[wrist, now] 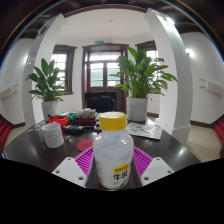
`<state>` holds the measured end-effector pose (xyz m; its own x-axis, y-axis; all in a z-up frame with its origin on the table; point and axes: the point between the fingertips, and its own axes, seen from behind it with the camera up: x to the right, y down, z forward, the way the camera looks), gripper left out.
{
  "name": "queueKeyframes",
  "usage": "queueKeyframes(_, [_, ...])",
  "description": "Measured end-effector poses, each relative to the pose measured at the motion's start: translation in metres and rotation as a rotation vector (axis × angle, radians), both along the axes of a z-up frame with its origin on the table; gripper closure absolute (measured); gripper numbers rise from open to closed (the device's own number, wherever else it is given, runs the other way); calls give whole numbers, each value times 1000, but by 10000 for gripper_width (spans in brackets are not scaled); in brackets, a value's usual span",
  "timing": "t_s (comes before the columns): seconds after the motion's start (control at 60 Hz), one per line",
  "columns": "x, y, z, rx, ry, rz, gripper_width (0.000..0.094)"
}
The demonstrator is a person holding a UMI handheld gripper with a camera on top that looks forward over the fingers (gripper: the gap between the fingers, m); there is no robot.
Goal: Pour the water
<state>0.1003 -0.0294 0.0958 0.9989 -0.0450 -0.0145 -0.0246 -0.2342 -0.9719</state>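
A clear bottle (112,155) with a yellow cap and a yellow label stands upright between my fingers. Both magenta pads (141,160) press against its sides, so my gripper (112,170) is shut on the bottle. The bottle looks held above a dark round table (30,148). A white cup (52,134) stands on the table to the left, beyond the fingers.
Red and dark items (72,120) lie at the table's far middle, and papers (148,129) at its right. Two potted plants (47,85) (138,80) stand behind the table. A white pillar (170,70) rises at the right. Windows and a door are at the back.
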Motion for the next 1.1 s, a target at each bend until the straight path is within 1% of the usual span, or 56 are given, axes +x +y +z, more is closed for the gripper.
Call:
queueKeyframes(0.05, [1, 0, -2, -1, -6, -1, 412])
queueKeyframes(0.133, [7, 3, 4, 5, -24, -34, 492])
queueKeyframes(0.183, [7, 3, 3, 6, -40, -24, 506])
queueKeyframes(0.217, [8, 3, 2, 4, -47, -23, 534])
queueKeyframes(0.333, [0, -2, 6, 4, -79, -17, 534])
queueKeyframes(0.483, [7, 1, 4, -30, -192, -1, 535])
queueKeyframes(0.5, [7, 3, 5, -32, -214, 6, 536])
queueKeyframes(0.517, [-9, 0, 24, -44, -236, 13, 534])
queueKeyframes(0.55, [2, 7, 7, -47, -289, 35, 535])
queueKeyframes(0.7, [-9, 43, 35, -39, -645, 128, 535])
queueKeyframes(0.783, [-14, 66, 43, -52, -848, 175, 537])
queueKeyframes(0.8, [-25, 71, 52, -64, -874, 188, 535])
queueKeyframes(0.817, [-21, 79, 42, -61, -913, 196, 536])
queueKeyframes(0.883, [-19, 95, 34, -76, -1060, 225, 535])
queueKeyframes(0.9, [-21, 93, 44, -81, -1090, 236, 535])
queueKeyframes(0.983, [-31, 115, 42, -70, -1266, 261, 534])
queueKeyframes(1.1, [-46, 125, 41, -55, -1494, 321, 536])
